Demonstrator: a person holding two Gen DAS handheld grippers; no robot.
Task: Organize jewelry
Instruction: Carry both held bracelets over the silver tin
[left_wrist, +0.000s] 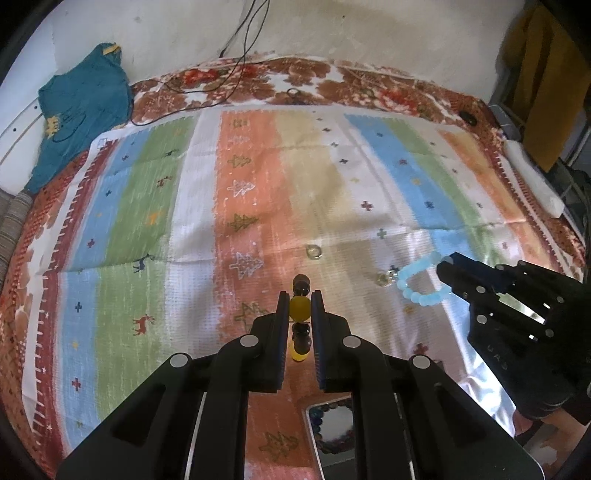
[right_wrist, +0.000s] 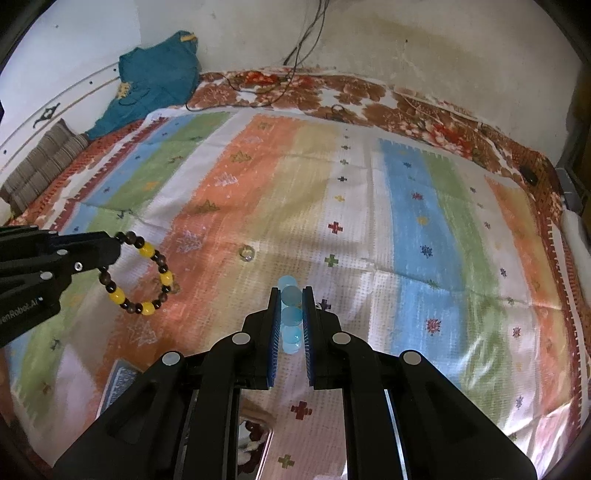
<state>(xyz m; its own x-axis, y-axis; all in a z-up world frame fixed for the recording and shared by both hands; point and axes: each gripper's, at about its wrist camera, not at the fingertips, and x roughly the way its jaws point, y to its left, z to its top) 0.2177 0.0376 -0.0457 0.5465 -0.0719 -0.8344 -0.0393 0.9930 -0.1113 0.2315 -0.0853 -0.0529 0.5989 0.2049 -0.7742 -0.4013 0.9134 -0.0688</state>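
My left gripper (left_wrist: 300, 301) is shut on a brown and yellow bead bracelet (left_wrist: 300, 308), held above the striped cloth (left_wrist: 166, 184); the bracelet hangs as a loop in the right wrist view (right_wrist: 142, 275) from the left gripper (right_wrist: 110, 251). My right gripper (right_wrist: 290, 297) is shut on a pale blue bead bracelet (right_wrist: 290, 317); in the left wrist view this bracelet (left_wrist: 421, 284) hangs from the right gripper (left_wrist: 448, 264). A small ring (left_wrist: 314, 252) lies on the cloth ahead, also in the right wrist view (right_wrist: 245, 253). A small clear-stone piece (left_wrist: 388, 277) lies beside the blue bracelet.
A box with more bead bracelets (left_wrist: 332, 428) sits below my left gripper near the front edge; its corner shows in the right wrist view (right_wrist: 118, 384). A teal garment (left_wrist: 81, 107) and cables (left_wrist: 236, 62) lie at the back. A white block (left_wrist: 532, 177) is at the right edge.
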